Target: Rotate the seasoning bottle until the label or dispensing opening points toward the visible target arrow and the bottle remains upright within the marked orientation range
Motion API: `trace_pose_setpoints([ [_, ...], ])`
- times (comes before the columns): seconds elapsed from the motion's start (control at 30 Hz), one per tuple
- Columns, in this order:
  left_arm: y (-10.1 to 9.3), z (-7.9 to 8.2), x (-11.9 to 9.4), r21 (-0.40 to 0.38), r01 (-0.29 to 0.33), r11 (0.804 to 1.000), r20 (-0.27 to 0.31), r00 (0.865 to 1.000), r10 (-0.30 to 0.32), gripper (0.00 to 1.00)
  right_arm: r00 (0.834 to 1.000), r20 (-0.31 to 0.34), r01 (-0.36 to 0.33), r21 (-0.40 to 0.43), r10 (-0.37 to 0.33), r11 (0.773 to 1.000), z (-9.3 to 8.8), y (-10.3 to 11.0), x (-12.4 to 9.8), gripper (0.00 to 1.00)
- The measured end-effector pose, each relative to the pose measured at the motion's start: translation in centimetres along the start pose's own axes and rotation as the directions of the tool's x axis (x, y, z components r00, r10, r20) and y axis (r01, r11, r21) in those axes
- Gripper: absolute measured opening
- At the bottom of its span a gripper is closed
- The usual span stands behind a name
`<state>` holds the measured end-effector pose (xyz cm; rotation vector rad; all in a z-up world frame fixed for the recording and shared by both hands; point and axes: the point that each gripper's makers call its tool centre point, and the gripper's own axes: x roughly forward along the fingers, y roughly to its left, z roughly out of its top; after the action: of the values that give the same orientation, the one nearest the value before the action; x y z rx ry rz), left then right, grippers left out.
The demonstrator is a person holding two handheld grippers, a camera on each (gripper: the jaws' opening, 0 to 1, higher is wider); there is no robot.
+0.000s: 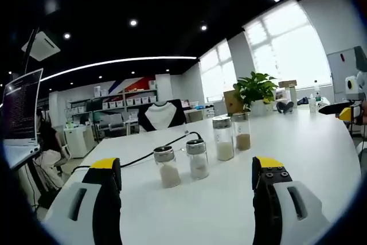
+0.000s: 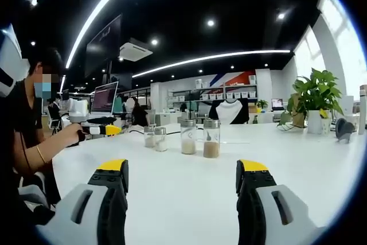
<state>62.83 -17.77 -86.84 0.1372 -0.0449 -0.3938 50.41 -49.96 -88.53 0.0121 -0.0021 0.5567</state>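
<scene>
Four upright bottles [image 1: 198, 156] stand ahead of the left gripper [image 1: 186, 179], nearer than the right gripper [image 2: 182, 179]; both released.

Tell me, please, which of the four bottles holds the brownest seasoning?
The far tall bottle, next to the other tall bottle; its contents are tan, the other three whitish.

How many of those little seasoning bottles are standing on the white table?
4, in a row on the table: two short bottles nearest the left gripper, then two taller ones toward the plant.
</scene>
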Motion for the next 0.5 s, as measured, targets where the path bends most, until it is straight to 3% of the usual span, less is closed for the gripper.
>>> trace_pose_setpoints([
  [0.27,1.1,1.9,2.3,0.021,0.001,1.0,0.016,1.0,-0.002,1.0,1.0,0.009,0.005,-0.003,-0.005,1.0,0.6,0.1,-0.1,0.77],
  [0.5,2.2,2.6,4.4,0.043,-0.004,0.999,0.016,1.0,0.003,1.0,1.0,0.011,0.007,-0.006,-0.007,1.0,0.7,0.1,-0.2,0.77],
])
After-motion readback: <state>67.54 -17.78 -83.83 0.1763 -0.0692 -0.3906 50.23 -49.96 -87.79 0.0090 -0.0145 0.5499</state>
